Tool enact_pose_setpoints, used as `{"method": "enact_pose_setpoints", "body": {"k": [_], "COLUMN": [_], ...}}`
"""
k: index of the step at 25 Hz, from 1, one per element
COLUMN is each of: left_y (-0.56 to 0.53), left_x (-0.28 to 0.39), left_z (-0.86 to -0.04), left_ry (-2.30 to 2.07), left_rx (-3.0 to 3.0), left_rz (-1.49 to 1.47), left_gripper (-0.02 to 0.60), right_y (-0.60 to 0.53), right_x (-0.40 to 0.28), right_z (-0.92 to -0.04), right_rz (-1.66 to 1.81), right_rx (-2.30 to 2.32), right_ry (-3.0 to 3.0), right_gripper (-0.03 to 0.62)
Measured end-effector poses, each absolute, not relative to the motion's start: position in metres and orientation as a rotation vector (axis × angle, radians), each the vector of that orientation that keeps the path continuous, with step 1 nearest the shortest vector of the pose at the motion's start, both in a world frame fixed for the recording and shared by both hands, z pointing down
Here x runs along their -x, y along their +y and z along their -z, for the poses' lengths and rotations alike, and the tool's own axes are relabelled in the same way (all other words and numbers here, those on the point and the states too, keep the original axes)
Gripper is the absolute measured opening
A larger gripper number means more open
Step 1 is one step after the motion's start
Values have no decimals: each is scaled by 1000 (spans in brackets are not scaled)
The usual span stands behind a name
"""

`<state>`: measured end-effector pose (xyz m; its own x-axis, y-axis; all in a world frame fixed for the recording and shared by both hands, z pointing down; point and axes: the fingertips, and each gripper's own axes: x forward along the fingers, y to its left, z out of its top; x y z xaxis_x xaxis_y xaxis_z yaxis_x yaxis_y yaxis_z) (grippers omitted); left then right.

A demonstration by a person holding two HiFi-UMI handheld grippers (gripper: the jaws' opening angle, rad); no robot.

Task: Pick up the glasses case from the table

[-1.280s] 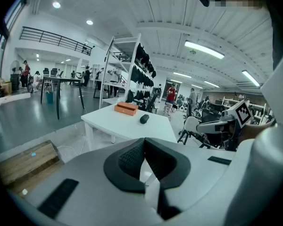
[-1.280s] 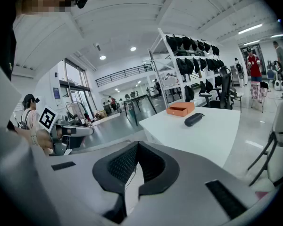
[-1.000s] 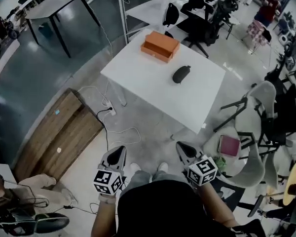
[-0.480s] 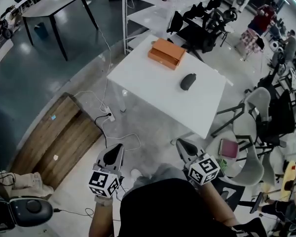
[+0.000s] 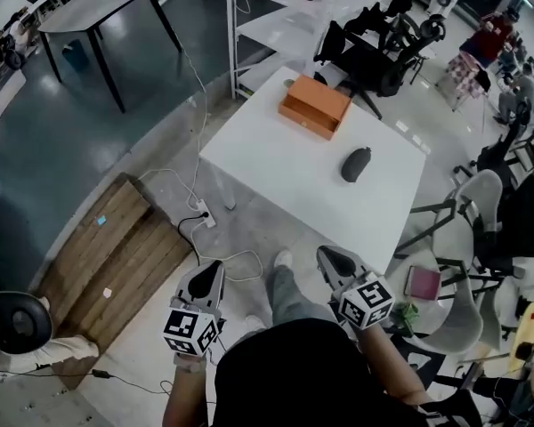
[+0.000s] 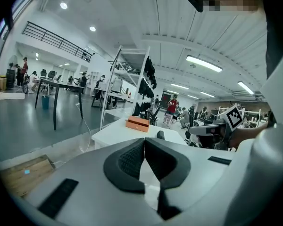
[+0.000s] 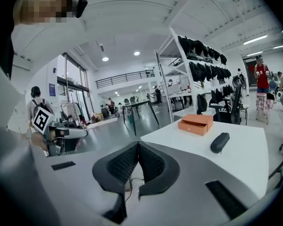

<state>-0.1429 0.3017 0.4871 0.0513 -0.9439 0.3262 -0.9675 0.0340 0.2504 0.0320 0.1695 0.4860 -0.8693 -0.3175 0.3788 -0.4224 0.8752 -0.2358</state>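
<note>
A dark oval glasses case (image 5: 355, 164) lies on the white table (image 5: 285, 158), toward its right side; it also shows in the right gripper view as a dark case (image 7: 220, 142) and small in the left gripper view (image 6: 160, 134). My left gripper (image 5: 210, 277) and right gripper (image 5: 332, 262) are both held over the floor, short of the table's near edge and well apart from the case. Both have their jaws shut with nothing between them, the left gripper (image 6: 144, 144) and the right gripper (image 7: 138, 147) alike.
An orange box (image 5: 315, 107) sits at the table's far end. A power strip with white cables (image 5: 204, 213) lies on the floor left of the table, beside a wooden pallet (image 5: 116, 254). Chairs (image 5: 481, 229) crowd the right, white shelving (image 5: 276, 16) stands behind the table.
Both grippers and the person have moved forward toward the table; the table now sits closer and further right in the head view. The jaws stayed shut.
</note>
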Motion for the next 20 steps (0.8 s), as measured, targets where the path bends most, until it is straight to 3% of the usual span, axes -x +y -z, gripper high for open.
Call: {"method": "enact_pose_setpoints", "body": {"k": [10,20], "left_y": [137,17], "left_x": [176,157], "left_z": [-470,-472], "left_ry": [-1931,-1832], "left_rx": [-1923,-2015], "left_rz": [-157,-231], "left_gripper": [20,20], "right_y": [1,-100], "right_x": [9,-34], "right_z": [-485,-513], "right_rz": [-519,-602], "right_rx": [-537,-710], "right_ry": [-2735,-2673], "right_gripper": [26,28]}}
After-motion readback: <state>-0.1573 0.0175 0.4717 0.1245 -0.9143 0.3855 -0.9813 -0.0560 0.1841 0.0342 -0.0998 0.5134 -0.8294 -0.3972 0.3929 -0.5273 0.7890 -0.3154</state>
